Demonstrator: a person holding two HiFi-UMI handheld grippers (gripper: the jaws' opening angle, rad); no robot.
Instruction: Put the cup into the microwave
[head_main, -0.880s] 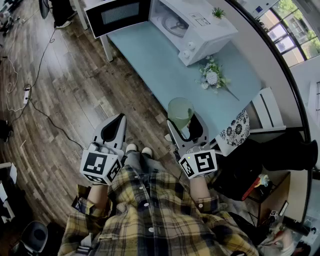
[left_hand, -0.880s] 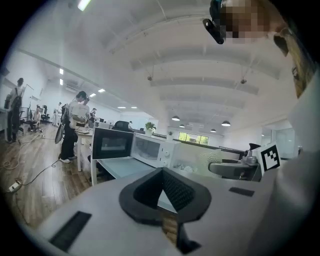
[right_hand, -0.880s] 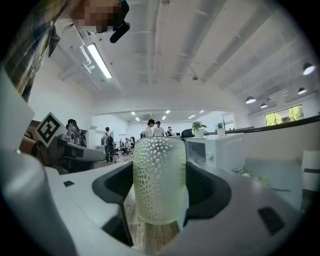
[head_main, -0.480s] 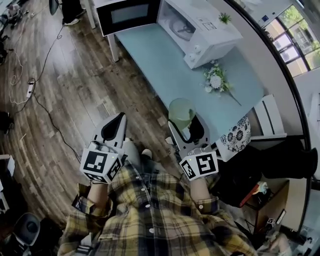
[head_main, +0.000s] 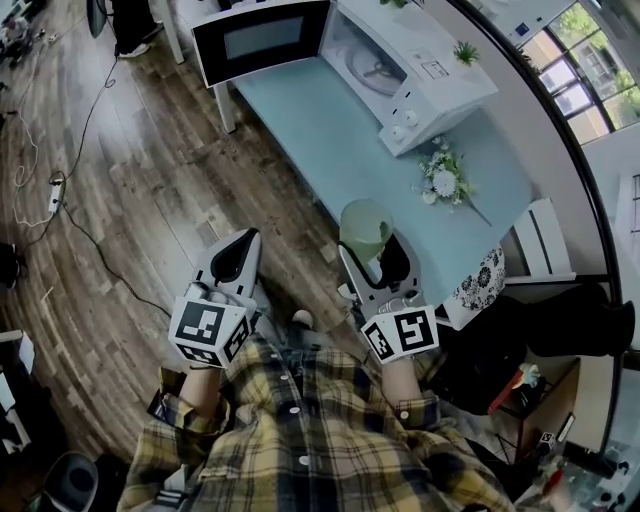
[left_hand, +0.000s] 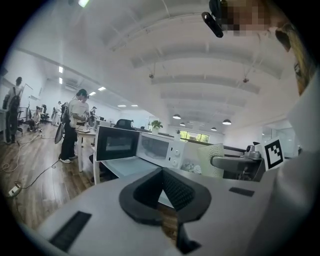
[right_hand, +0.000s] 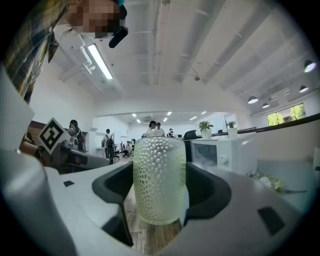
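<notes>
A pale green dimpled cup stands upright between the jaws of my right gripper, which is shut on it. In the head view the cup and right gripper hang over the near edge of the light blue table. At the table's far end sits a white microwave with its dark door swung open. My left gripper is shut and empty, held over the wooden floor left of the table. From the left gripper view the microwave lies straight ahead.
A small bunch of white flowers lies on the table near the microwave. A floral-patterned object and a white chair stand at the table's right end. Cables trail over the floor at the left. People stand farther back.
The table and microwave have shifted lower and nearer in the head view as the person steps toward them. The cup stays in the right gripper, and both grippers keep their pose.
</notes>
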